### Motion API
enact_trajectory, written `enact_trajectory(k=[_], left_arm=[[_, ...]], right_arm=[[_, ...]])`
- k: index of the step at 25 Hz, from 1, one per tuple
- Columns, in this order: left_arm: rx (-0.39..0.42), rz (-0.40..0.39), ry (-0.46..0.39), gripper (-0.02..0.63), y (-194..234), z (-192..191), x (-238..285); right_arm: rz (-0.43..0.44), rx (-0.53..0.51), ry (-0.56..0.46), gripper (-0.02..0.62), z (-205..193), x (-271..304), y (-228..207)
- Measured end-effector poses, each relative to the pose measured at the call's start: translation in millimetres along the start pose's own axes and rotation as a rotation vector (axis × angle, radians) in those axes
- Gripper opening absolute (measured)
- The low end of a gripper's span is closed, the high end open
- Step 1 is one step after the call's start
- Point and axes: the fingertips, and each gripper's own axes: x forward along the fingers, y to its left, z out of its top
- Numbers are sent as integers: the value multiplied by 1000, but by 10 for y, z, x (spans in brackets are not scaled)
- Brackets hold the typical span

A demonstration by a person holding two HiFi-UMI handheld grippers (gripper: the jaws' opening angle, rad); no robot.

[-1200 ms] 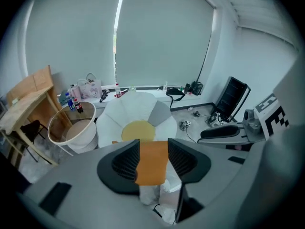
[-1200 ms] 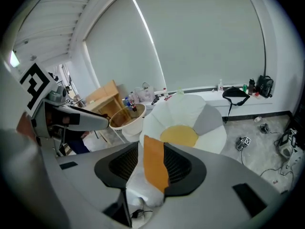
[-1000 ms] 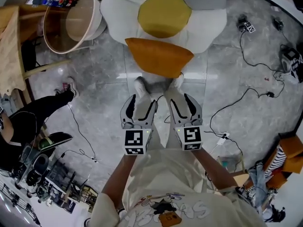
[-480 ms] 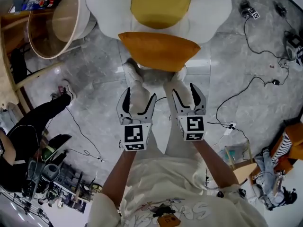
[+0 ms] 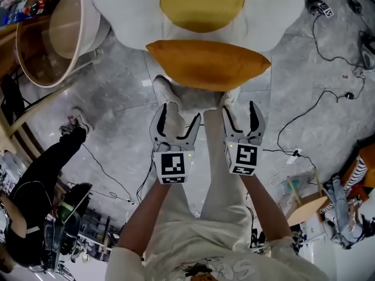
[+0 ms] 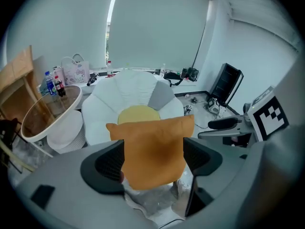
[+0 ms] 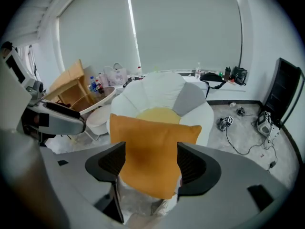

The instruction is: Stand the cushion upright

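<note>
**Orange cushion propped against a flower-shaped seat, two open grippers held short of it**

An orange cushion (image 5: 208, 63) sits at the near edge of a large white flower-shaped seat (image 5: 123, 10) with a yellow centre. Seen from the head view, its long axis runs left to right and its two pointed ends reach out to either side. In both gripper views its broad face is turned toward the person, top edge uppermost, with the seat just behind it. Whether its lower edge rests on the floor or on the seat cannot be told.

The left gripper (image 5: 177, 117) and the right gripper (image 5: 239, 111) are held side by side on the near side of the cushion, both angled downward. Both claws stand apart and have just been opening. In each gripper view the cushion shows in the gap between the jaws, but beyond them, with no pad pressing on it. The person's white shoes (image 5: 166, 92) stand just below the cushion's near edge, between it and the grippers.

Bare grey stone floor (image 5: 111, 110) lies open to the left and right of the cushion. A round table with a white rim (image 5: 85, 22) stands at the far left, well apart from the cushion. Black cables (image 5: 319, 104) trail over the floor on the right.
</note>
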Motion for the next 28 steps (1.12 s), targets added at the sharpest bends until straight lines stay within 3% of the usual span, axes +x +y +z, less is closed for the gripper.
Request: enact_trajectory(k=[2, 6, 11, 15, 28], left_arm=[[17, -2, 6, 385, 136, -107, 151], [-25, 17, 16, 385, 417, -307, 430], [-26, 4, 41, 423, 460, -534, 778], [-15, -10, 71, 423, 478, -742, 989], [-27, -14, 155, 485, 720, -1409, 1593]], right_arm=[[-23, 17, 10, 342, -116, 156, -18], [-47, 50, 32, 372, -361, 415, -55], [-71, 118, 70, 448, -709, 716, -198], [-99, 188, 104, 471, -947, 876, -274], [-109, 135, 131, 472, -1443, 1300, -444]])
